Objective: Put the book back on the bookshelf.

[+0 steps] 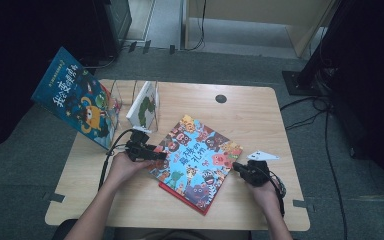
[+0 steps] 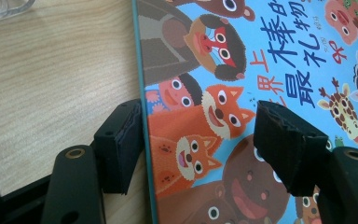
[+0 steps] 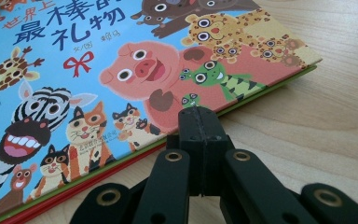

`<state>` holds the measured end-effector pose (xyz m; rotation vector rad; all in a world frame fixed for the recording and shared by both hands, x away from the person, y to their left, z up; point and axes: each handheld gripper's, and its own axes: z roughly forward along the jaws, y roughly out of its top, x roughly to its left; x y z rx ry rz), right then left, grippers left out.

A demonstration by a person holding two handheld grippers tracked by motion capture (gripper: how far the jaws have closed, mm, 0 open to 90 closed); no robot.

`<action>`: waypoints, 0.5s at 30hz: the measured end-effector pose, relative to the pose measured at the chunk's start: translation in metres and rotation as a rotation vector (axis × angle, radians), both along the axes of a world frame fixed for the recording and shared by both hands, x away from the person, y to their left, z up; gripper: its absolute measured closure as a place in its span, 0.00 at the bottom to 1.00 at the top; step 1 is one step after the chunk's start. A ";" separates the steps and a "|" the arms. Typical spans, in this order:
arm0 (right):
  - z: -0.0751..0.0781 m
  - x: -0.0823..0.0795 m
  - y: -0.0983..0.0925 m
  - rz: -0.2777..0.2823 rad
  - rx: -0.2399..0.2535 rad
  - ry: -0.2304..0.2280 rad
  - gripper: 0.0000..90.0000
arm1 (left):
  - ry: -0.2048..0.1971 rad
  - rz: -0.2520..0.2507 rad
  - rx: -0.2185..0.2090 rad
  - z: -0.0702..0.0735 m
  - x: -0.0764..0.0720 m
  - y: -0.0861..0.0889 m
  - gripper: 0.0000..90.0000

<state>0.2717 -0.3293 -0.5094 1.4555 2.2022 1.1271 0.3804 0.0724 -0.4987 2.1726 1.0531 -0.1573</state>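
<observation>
A picture book (image 1: pixel 196 157) with cartoon animals on a blue cover lies flat mid-table, on top of a red book (image 1: pixel 182 196). My left gripper (image 1: pixel 152 152) is at the book's left edge. In the left gripper view, that gripper (image 2: pixel 200 140) stands open. One of its pads (image 2: pixel 119 147) is beside the book's edge (image 2: pixel 142 116) and the other hangs over the cover. My right gripper (image 1: pixel 237 167) is at the book's right edge. In the right gripper view, that gripper (image 3: pixel 199 116) is shut with nothing between its jaws. Its tip rests against the cover's edge near the pink pig (image 3: pixel 144 70).
A clear stand (image 1: pixel 125 95) at the back left holds a white book (image 1: pixel 144 106). A large blue book (image 1: pixel 77 97) leans off the table's left side. A dark round hole (image 1: pixel 221 98) sits near the far edge. Bare wood (image 1: pixel 260 125) lies right of the book.
</observation>
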 end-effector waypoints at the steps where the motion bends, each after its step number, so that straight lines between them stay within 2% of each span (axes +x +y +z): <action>1: 0.000 0.000 0.000 -0.001 0.000 -0.002 1.00 | 0.000 0.004 -0.001 0.000 -0.001 0.000 0.38; 5: 0.000 0.002 -0.001 -0.005 0.005 -0.001 1.00 | -0.006 -0.004 0.036 0.002 -0.006 -0.002 0.38; 10: -0.001 0.005 -0.002 -0.009 0.010 0.000 1.00 | -0.001 0.005 0.029 0.002 -0.011 -0.001 0.38; 13: -0.001 0.008 -0.004 -0.012 0.013 -0.002 1.00 | 0.020 0.019 0.014 0.002 -0.014 0.000 0.38; 15: -0.001 0.009 -0.004 -0.013 0.017 0.005 1.00 | 0.015 0.015 0.021 0.002 -0.016 0.000 0.38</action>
